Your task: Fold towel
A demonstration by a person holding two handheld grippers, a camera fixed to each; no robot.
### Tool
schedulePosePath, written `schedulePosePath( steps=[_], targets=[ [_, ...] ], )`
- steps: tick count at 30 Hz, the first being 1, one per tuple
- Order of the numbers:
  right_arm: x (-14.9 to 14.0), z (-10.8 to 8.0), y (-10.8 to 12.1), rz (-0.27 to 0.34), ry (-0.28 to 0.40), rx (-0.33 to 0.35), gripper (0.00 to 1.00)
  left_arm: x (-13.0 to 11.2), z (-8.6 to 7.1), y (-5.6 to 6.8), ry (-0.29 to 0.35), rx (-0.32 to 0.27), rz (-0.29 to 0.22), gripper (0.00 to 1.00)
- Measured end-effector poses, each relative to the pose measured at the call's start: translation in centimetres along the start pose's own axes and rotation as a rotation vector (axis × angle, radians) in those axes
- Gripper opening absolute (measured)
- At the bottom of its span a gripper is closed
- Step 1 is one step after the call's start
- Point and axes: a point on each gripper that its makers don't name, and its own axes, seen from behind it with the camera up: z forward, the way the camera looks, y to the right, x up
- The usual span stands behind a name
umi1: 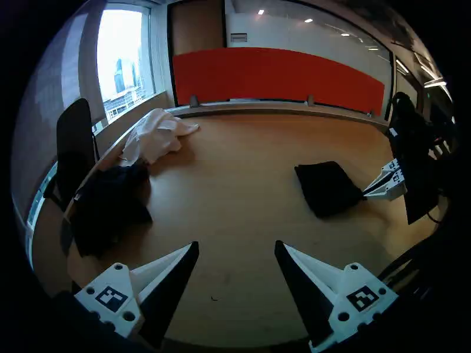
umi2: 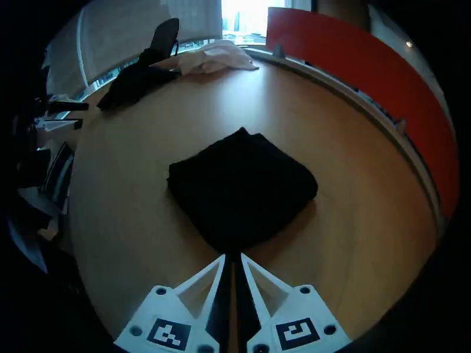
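**Right gripper** (umi2: 234,257): white plastic fingers clenched almost together, tips at the near corner of the towel (umi2: 241,182). The slit between them is dark, so whether cloth is nipped there is unclear.

**Left gripper** (umi1: 235,244): released, fingers spread wide, hovering over bare table (umi1: 247,176), well apart from the towel.

**Towel:** black, thick, soft pile. It lies mid-table as a compact, squarish bundle with rounded edges.

**Step:** the folding looks finished or nearly so. The next move probably calls for letting go cleanly at the corner without dragging the layers.

**Table:** pale wood, smooth, curved edge.

**Far end, by the window** (umi1: 120,59): crumpled white cloth (umi1: 156,135), dark garment heap (umi1: 109,203), black chair (umi1: 75,138).

**Far side:** matt red panel (umi1: 277,73).
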Motion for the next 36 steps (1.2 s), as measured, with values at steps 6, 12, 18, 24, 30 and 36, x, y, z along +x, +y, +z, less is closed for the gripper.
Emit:
schedulePosePath(
  steps=[6, 12, 18, 24, 30, 36],
  targets=[
    [3.8, -1.7, 1.2, -0.022, 0.065, -0.025, 0.03, 0.3, 0.0, 0.1, 0.008, -0.01, 0.0, 0.96],
    [8.5, -3.4, 2.3, -0.048, 0.139, -0.048, 0.03, 0.9, 0.1, 0.3, 0.022, -0.017, 0.008, 0.96],
    [12.9, -5.4, 3.0, -0.069, 0.212, -0.059, 0.03, 1.7, 0.1, 0.5, 0.038, -0.024, 0.016, 0.96],
    [15.8, -7.9, 4.0, -0.079, 0.268, -0.077, 0.03, 2.7, 0.2, 0.6, 0.057, -0.031, 0.019, 0.96],
    [16.6, -10.4, 5.9, -0.065, 0.292, -0.109, 0.03, 3.4, 0.5, 1.0, 0.067, -0.043, 0.02, 0.96],
    [15.5, -12.8, 8.4, -0.028, 0.297, -0.145, 0.03, 4.1, 0.8, 1.6, 0.078, -0.058, 0.026, 0.96]
  ],
)
